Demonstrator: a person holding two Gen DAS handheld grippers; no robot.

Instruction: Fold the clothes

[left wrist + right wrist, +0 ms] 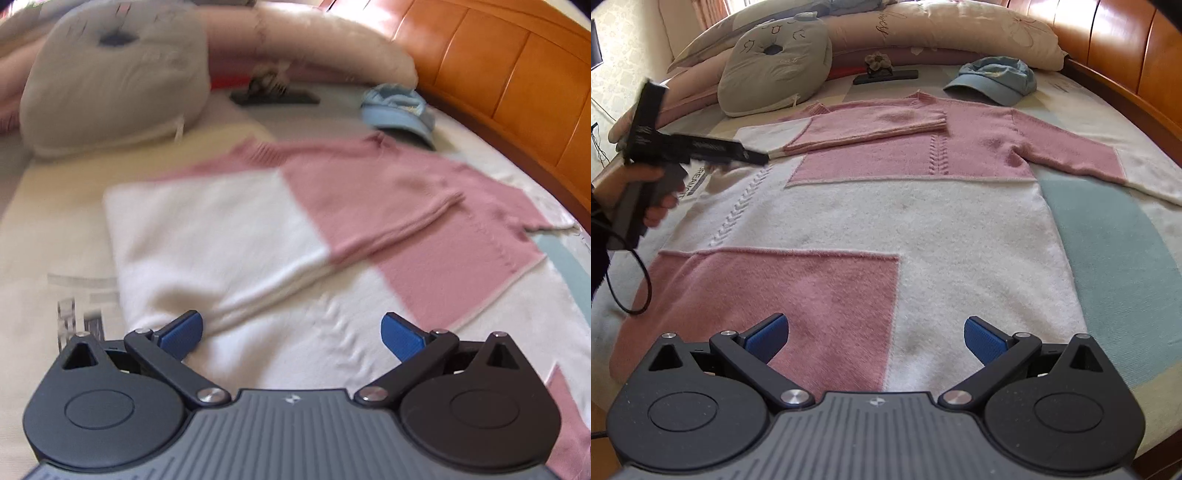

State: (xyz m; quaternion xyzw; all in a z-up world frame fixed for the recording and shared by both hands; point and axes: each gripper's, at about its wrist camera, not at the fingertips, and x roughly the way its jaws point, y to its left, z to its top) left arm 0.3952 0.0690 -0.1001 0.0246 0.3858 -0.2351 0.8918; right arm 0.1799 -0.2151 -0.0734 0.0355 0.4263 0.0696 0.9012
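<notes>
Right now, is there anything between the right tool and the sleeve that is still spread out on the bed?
Nothing visible blocks it. The right tool is open above the sweater's hem, and the unfolded sleeve lies flat ahead to the right. The blue cap lies beyond the shoulder, off that path.

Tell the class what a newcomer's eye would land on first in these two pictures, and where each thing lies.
First comes the pink and white sweater, spread flat across the bed, one sleeve already folded over its chest and the other sleeve stretched out toward the wooden headboard. Behind its collar lies a blue cap, with a grey cushion to the left. Both the right gripper and left gripper hang open above the knit.
</notes>
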